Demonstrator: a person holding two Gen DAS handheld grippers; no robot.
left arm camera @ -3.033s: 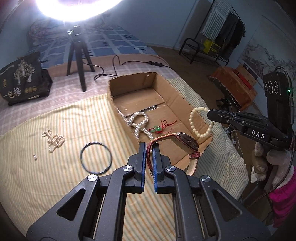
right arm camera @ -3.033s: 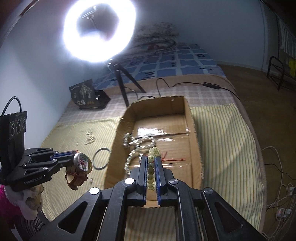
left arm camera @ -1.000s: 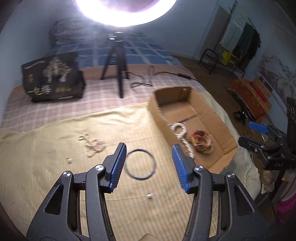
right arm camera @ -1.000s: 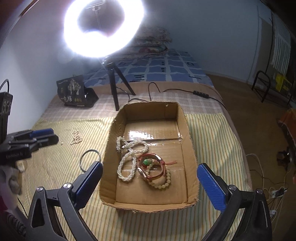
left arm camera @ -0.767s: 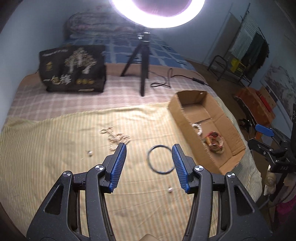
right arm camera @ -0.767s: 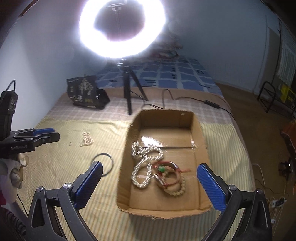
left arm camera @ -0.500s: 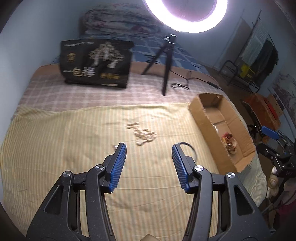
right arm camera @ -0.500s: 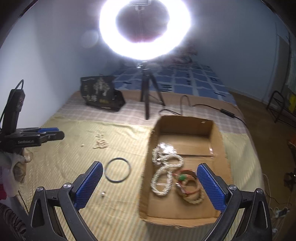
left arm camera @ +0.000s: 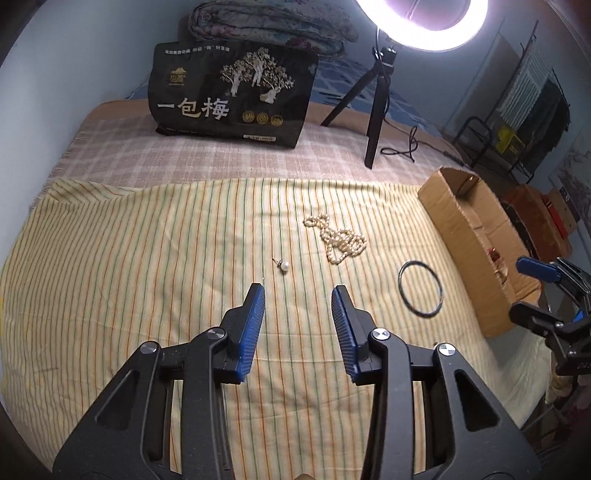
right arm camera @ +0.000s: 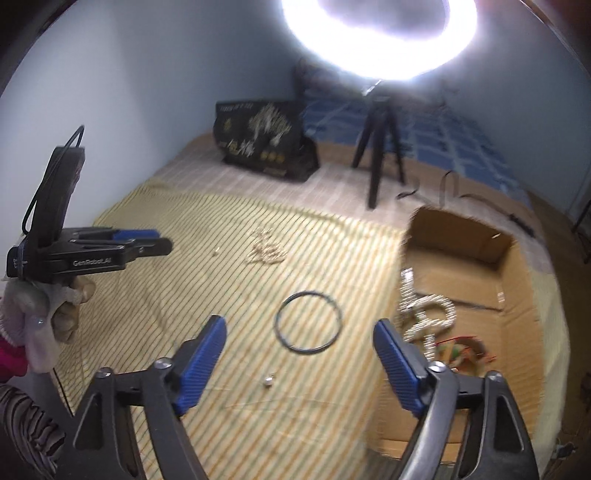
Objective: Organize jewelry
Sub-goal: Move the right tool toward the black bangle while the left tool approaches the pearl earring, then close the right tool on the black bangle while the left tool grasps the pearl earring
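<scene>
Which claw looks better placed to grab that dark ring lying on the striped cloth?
The right claw. In its view the ring lies just past its closing, empty jaws. The left claw, also closing and empty, faces the pearl stud and pearl strand instead.

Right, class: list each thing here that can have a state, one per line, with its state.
left gripper: empty, jaws closing
right gripper: empty, jaws closing
cardboard box: open-topped, holding jewelry
black bangle: flat on cloth
pearl necklace: heaped on cloth
ring light: on
</scene>
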